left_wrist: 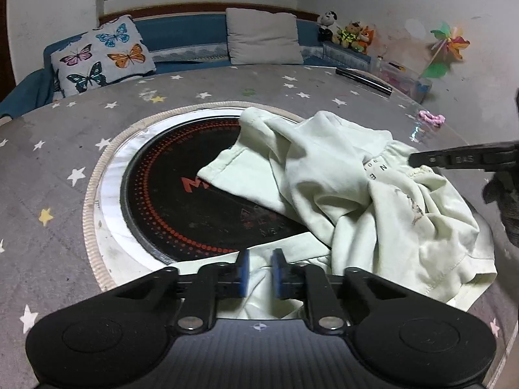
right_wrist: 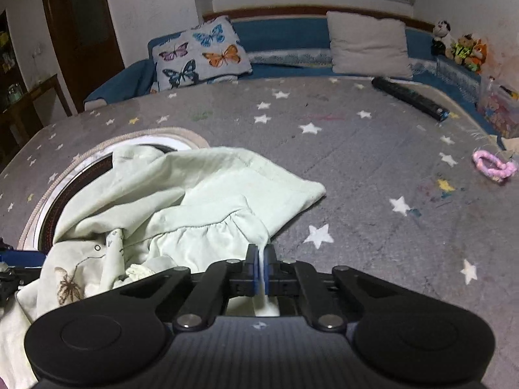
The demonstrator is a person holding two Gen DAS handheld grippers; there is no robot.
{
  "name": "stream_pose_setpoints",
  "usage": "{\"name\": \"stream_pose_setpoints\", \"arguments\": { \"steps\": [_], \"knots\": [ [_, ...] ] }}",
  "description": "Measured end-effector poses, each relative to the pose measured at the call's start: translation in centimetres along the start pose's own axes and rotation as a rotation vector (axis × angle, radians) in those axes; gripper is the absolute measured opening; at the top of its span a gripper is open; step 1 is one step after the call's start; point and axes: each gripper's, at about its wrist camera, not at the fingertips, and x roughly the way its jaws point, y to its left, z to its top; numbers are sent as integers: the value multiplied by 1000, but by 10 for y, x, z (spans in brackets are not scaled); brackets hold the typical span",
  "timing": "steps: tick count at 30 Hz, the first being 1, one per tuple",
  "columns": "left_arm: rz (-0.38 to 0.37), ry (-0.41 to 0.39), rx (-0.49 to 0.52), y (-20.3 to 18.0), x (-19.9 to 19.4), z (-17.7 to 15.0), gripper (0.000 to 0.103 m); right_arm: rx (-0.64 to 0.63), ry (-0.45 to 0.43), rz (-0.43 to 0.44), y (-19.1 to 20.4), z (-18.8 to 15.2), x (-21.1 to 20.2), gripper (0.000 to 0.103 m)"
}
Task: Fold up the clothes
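Through the left wrist I see my left gripper (left_wrist: 259,267) parted over the crumpled pale-green garment (left_wrist: 340,194), heaped half across the round black cooktop (left_wrist: 168,201). Through the right wrist, my right gripper (right_wrist: 260,265) pinches a garment edge. No fold is made yet; spreading comes first, I judge.

I see a round desk (right_wrist: 356,168) covered in grey cloth with white and yellow stars. Set into the desk is a black cooktop (left_wrist: 181,201) ringed with red dots. Behind the desk runs a blue sofa (right_wrist: 275,35), holding a butterfly cushion (right_wrist: 201,53) and a plain beige cushion (right_wrist: 369,45). On the desk's far side lies a dark remote (right_wrist: 408,99); nearer its right edge, a pink hair tie (right_wrist: 493,163). Stuffed toys (right_wrist: 460,47) sit beyond the sofa's right end, near a pinwheel (left_wrist: 449,45).
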Motion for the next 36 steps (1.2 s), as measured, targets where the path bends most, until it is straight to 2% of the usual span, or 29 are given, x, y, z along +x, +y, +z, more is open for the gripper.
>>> {"name": "stream_pose_setpoints", "arguments": {
  "steps": [5,8,10,11,12,15,19,26,31,33,34,36],
  "knots": [
    [19,-11,-8,5,-6,-4,12,15,-47,-39,-8,-4,-24,1],
    [36,-18,-2,5,-8,-5,16,25,-75,-71,-14,-7,-41,0],
    [43,-24,7,4,-9,-6,26,41,-90,-92,-20,-11,-51,0],
    [47,-27,13,4,-9,-6,39,53,-93,-97,-24,-13,-55,0],
    [47,-28,17,4,-9,-7,46,61,-94,-102,-27,-15,-58,0],
    [44,-26,28,3,-7,-7,46,62,-74,-97,-33,-18,-60,1],
    [34,-17,41,1,-5,-9,44,69,-56,-69,-33,-14,-49,16],
    [16,-9,60,0,-3,-11,39,61,-33,-2,-19,0,-14,23],
    [20,-10,62,-1,-3,-11,41,50,4,3,-10,3,10,23],
    [29,-13,60,-1,-3,-11,44,38,10,-5,-7,0,13,15],
    [34,-14,59,-1,-4,-11,45,34,13,-6,-6,-1,13,6],
    [42,-18,51,1,-4,-11,51,27,6,-14,-4,-4,8,3]
  ]
}}
